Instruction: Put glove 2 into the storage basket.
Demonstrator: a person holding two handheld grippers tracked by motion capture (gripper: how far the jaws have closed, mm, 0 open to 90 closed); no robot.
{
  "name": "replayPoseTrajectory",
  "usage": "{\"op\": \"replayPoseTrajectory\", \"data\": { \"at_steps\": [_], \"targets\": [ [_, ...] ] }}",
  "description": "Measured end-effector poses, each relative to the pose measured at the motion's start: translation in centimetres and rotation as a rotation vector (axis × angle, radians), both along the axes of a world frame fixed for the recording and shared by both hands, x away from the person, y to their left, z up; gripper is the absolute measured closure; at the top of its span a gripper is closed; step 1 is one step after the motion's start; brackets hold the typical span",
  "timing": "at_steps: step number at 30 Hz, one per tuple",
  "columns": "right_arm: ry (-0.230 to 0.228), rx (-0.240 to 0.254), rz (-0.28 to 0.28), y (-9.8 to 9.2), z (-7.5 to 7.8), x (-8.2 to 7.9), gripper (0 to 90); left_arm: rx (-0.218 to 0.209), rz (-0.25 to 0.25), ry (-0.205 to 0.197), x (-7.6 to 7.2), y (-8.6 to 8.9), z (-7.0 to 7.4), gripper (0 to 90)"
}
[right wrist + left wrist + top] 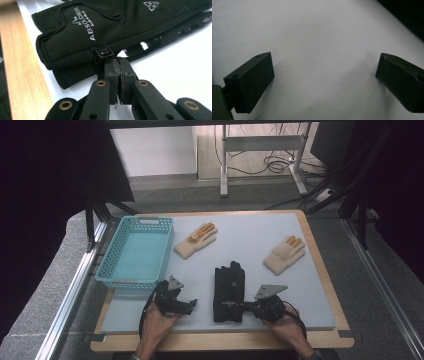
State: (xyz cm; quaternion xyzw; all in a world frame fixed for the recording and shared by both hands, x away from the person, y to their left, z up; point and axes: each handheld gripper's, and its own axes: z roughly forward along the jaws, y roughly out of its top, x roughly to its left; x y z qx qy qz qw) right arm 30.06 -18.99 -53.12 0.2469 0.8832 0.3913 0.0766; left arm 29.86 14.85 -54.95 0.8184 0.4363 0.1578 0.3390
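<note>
A: Pinching the cuff edge of the pair of black fabric gloves [105, 32], the right gripper [117, 60] is clamped tight near the table's front edge.

B: And the turquoise plastic basket [114, 251]?

A: Empty; both cream knitted gloves [196, 240] lie loose. The left gripper [324, 72] gapes wide, holding nothing.

basket [136, 251] left, gloves [228, 291] right

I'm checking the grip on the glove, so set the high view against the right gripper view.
High view alone: the turquoise basket, two cream gloves, and the left gripper, its jaws open in the left gripper view. Right gripper view alone: the ABSOLDIERS lettering and a small black clip at the cuff edge. Both: the black gloves and the right gripper, jaws shut at that cuff edge.
</note>
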Motion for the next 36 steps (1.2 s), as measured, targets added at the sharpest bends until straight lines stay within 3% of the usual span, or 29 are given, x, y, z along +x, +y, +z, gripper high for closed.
{"op": "replayPoseTrajectory", "data": {
  "at_steps": [8,19,25,36],
  "targets": [
    [0.002,0.014,0.033,2.4,-0.3,-0.1,83.2,0.012,0.000,0.023,-0.5,0.8,0.2,3.6],
    [0.004,0.014,0.038,5.5,-0.4,0.4,82.6,-0.007,-0.008,-0.011,-1.2,1.3,-0.1,6.3],
    [-0.026,0.007,0.034,7.1,-0.6,1.1,82.6,-0.011,-0.008,-0.013,-1.2,1.3,-0.1,6.1],
    [-0.036,0.005,0.032,7.6,-0.5,1.2,78.5,-0.015,-0.006,-0.012,-1.2,1.3,-0.2,5.9]
  ]
}}
